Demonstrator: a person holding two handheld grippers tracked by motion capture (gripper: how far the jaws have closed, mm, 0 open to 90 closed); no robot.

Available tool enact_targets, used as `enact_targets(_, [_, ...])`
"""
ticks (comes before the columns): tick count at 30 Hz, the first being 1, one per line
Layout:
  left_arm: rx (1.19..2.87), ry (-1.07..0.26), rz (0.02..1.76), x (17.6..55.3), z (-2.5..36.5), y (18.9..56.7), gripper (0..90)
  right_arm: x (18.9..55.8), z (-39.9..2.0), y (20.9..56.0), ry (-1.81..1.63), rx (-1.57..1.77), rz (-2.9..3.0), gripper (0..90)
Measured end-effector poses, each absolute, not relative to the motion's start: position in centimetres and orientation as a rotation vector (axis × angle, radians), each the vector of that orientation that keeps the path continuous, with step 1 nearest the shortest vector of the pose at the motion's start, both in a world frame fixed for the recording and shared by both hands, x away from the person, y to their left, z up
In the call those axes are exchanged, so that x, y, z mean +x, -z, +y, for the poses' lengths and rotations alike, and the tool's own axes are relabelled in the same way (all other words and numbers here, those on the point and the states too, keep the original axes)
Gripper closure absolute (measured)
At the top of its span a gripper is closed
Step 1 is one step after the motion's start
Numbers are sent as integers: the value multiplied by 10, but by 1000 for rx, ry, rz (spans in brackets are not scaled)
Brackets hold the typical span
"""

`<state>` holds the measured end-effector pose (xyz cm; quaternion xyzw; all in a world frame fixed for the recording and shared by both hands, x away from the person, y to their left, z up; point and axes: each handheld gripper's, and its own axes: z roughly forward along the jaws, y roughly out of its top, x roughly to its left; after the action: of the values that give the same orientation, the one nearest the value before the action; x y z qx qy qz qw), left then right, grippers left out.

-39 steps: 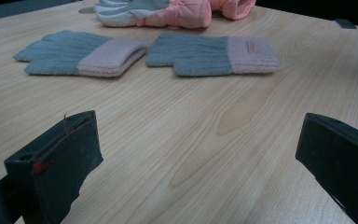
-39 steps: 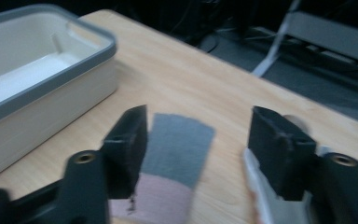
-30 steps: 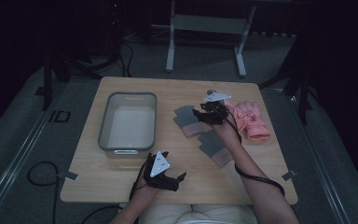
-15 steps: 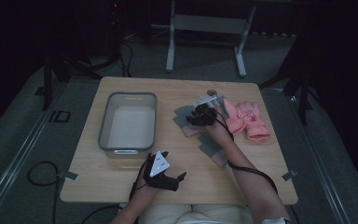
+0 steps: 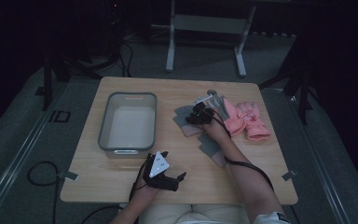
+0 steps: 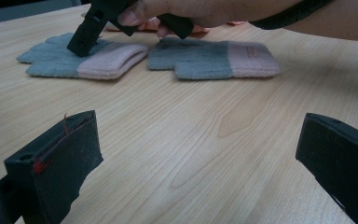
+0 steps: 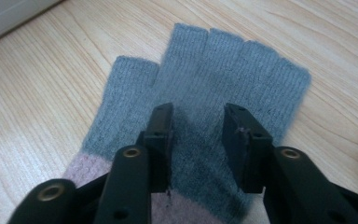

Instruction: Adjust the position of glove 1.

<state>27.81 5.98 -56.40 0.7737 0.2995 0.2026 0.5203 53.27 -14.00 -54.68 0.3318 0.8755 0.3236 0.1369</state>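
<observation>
Two grey knitted gloves with pink cuffs lie on the wooden table. My right gripper points down onto the farther grey glove. Its tips rest on the palm of that glove, just below the fingers. The jaws have just been closing and stand a finger's width apart, with flat fabric showing in the gap. The nearer grey glove lies beside the person's right wrist. My left gripper rests wide open and empty near the front edge, facing both gloves.
A clear plastic bin stands empty at the left of the table. A pair of pink gloves lies to the right of the right hand. A metal stand and cables are on the floor beyond the table.
The right gripper has come down and to the left from above the pink gloves onto the farther grey glove, and its jaws have narrowed. The left gripper has stayed put.
</observation>
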Motion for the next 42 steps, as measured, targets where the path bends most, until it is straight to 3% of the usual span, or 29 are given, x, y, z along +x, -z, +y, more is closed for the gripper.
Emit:
enact_targets(2, [1854, -485, 718, 278, 60, 564, 0, 532, -139, 547, -926, 993, 2507, 796])
enact_targets(6, [1854, -495, 715, 277, 60, 564, 0, 526, -129, 543, -876, 1073, 2437, 849])
enact_targets(14, [1849, -500, 726, 277, 60, 564, 0, 481, -130, 486, -1040, 1195, 2288, 853])
enact_targets(19, [1852, -511, 723, 277, 60, 564, 0, 442, -132, 472, -1081, 1245, 2225, 854])
enact_targets(30, [1859, -520, 711, 276, 58, 564, 0, 381, -134, 510, -1045, 1380, 2244, 853])
enact_targets(42, [1860, -512, 712, 276, 58, 564, 0, 369, -127, 539, -1008, 1419, 2265, 850])
